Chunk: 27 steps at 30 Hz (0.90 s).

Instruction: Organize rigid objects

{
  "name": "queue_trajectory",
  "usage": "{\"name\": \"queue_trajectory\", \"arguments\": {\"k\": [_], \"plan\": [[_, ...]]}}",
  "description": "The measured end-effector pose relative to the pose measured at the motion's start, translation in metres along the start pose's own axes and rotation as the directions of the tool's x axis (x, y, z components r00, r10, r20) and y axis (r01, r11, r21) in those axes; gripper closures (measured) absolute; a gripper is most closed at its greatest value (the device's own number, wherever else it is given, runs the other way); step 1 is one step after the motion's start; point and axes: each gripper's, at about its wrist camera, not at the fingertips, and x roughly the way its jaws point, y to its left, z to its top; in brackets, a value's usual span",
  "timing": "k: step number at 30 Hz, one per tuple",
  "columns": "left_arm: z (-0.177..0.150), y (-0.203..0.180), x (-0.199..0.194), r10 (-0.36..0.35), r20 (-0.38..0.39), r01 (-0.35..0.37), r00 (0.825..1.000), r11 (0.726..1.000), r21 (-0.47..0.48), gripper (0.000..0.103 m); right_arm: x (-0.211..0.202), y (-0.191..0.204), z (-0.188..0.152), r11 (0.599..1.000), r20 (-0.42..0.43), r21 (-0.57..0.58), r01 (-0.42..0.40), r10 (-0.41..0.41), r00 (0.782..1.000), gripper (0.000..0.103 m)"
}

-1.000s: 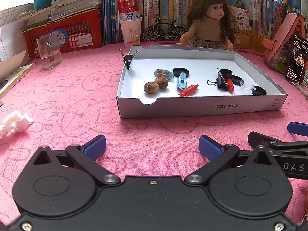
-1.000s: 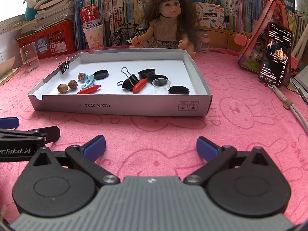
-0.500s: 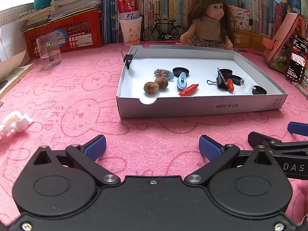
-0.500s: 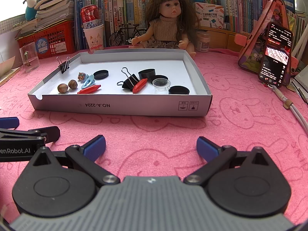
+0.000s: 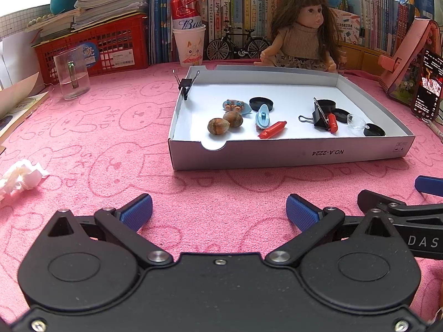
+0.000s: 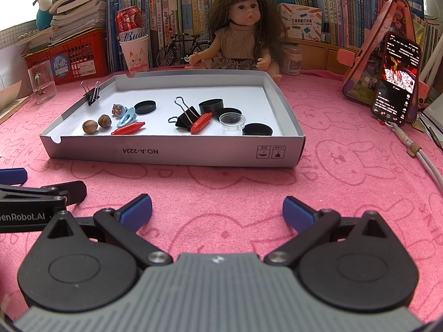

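Two grippers, the left gripper (image 5: 218, 207) and the right gripper (image 6: 217, 207), hang wide apart and hold nothing over the pink surface (image 6: 221, 188), and nothing has moved in the last second. All the small things, like the two nuts (image 5: 225, 123), red pegs (image 5: 272, 130) and black binder clip (image 6: 185, 117), lie in the white box lid (image 5: 290, 153), which fits a tidy-up done or one waiting. I cannot make out the tiny toy (image 5: 234, 105) by the blue clip (image 5: 263, 114).

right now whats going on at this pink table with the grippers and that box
A person holds two grippers, both open and empty, low over the pink cloth in front of a shallow white box. Inside it lie two nuts, red pieces, binder clips, black caps and a clear cup. Neither the left gripper nor the right gripper touches anything.
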Motion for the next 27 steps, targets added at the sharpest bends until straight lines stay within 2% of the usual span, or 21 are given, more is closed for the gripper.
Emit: {"name": "queue_trajectory", "arguments": {"k": [27], "plan": [[-0.0009, -0.0009, -0.0010, 0.000, 0.016, -0.001, 1.000, 1.000, 0.006, 0.000, 0.0001, 0.0001, -0.0001, 1.000, 0.000, 0.000, 0.000, 0.000, 1.000, 0.000]]}}
